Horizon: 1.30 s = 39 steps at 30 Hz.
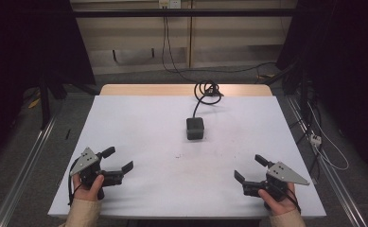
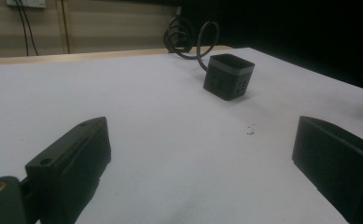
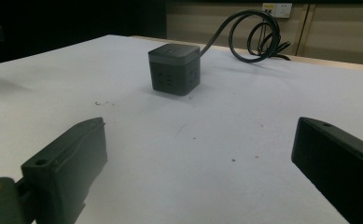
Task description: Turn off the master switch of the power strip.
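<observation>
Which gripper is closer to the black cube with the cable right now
Right, though only slightly, judging by the high view. The right gripper sits near the table's front right, the left gripper near its front left; the black cube stands farther back between them, and neither touches it.

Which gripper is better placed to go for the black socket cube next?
Probably the right gripper, narrowly. Both rest open at the near table corners, but the socket cube sits slightly right of centre, and its coiled cable trails off behind, clear of either approach.

Left gripper (image 1: 117, 160), right gripper (image 1: 251, 167): black w/ grey triangular plates; beige sleeves (image 1: 83, 212).
</observation>
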{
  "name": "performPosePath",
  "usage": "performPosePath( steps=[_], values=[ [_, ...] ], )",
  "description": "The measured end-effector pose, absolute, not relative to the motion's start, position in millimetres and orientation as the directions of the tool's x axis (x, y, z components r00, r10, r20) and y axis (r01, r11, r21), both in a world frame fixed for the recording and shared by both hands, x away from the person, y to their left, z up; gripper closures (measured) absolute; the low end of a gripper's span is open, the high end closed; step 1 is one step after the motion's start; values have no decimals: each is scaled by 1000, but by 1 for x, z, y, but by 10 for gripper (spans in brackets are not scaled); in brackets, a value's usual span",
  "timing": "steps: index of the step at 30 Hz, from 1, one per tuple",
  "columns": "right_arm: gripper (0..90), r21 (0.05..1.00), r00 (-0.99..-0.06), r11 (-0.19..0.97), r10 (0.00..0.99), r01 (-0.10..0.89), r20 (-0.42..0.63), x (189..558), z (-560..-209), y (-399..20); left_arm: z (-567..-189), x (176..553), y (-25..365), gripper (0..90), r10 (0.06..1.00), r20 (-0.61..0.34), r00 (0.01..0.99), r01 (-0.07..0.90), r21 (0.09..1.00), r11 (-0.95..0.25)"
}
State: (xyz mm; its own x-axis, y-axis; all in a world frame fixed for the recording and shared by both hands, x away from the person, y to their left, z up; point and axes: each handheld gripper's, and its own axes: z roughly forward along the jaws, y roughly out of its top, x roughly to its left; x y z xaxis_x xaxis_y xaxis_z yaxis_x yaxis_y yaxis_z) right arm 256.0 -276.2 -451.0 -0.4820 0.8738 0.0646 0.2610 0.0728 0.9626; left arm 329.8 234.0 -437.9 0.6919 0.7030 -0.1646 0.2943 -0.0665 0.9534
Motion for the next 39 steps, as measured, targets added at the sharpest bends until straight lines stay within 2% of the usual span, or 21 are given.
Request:
performPosePath(
  steps=[18,39],
  values=[
    [31,968,-476,82,879,239,42,271,-437,-272,-436,331,237,41,708,-161,688,284,957,-59],
    [38,940,-502,135,864,313,43,316,-427,-248,-437,330,243,42,715,-167,679,288,956,-50]
  ],
)
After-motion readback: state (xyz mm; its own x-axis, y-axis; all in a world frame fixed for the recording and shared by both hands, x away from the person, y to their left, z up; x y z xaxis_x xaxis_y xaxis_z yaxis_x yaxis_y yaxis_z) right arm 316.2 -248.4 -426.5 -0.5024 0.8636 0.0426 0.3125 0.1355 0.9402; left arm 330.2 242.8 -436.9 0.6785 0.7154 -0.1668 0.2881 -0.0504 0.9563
